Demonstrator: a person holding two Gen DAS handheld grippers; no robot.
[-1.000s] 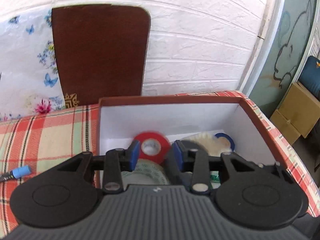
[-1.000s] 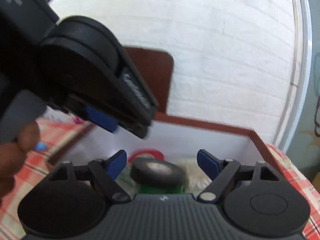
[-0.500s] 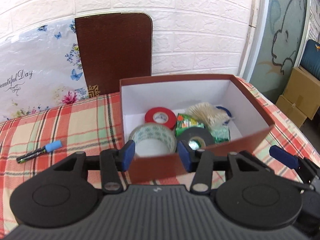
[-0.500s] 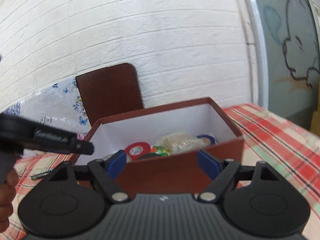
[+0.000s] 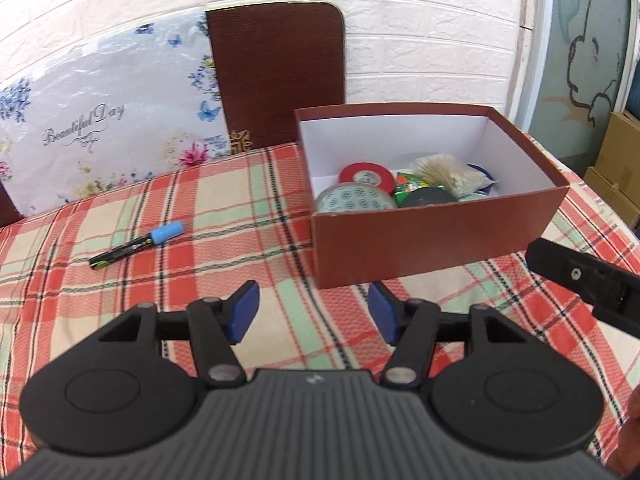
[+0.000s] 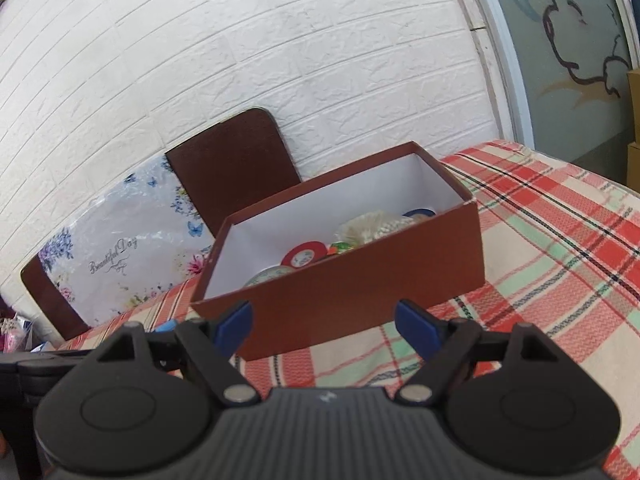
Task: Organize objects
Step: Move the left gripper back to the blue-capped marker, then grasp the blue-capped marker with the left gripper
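Brown open cardboard box (image 5: 436, 240) holding tape rolls is sitting on the plaid-clothed surface (image 5: 240, 240), ahead of the empty left claw (image 5: 314, 312), jaws opening, and the empty right claw (image 6: 324, 326), standing open.

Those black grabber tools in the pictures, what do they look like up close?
Each gripper, left and right, has a ribbed dark-grey body, two round black discs, black linkage arms with silver rivets, and two fingers tipped with blue pads. A small pale mark sits at the body's centre. No cables or sleeves show.
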